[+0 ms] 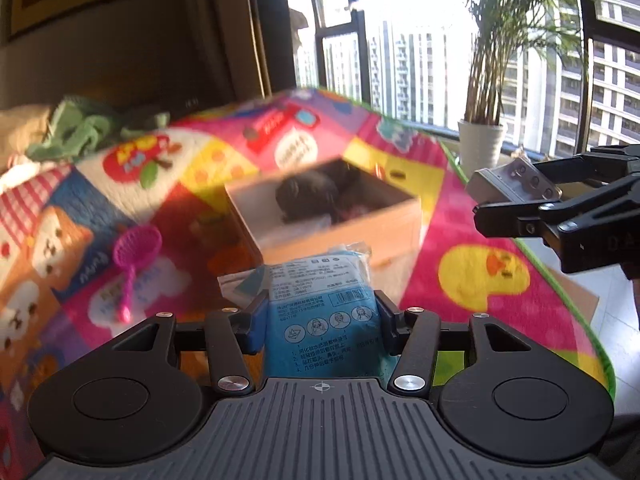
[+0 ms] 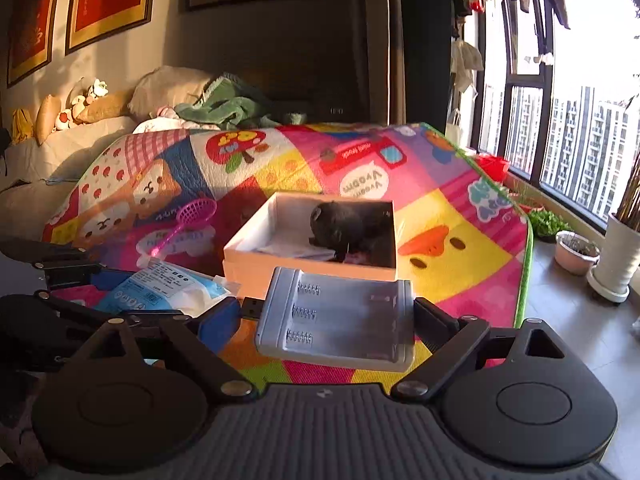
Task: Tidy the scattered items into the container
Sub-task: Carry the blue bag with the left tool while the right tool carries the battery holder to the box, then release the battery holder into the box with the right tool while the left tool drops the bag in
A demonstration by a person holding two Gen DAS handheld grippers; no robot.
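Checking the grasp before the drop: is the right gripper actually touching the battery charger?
Touching. The right wrist view shows the right gripper with its jaws pressed against both ends of the battery charger, held above the mat.

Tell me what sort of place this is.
Probably a living room in a high-rise flat. A sofa with cushions stands under framed pictures, a play mat covers the floor, and tower blocks show through the window beside potted plants.

Box [image 2: 312,258] on mat [image 2: 460,240], dark bundle [image 2: 344,224] inside. Scoop [image 2: 188,220] left of box. Potted plants [image 2: 576,250] right, off mat.
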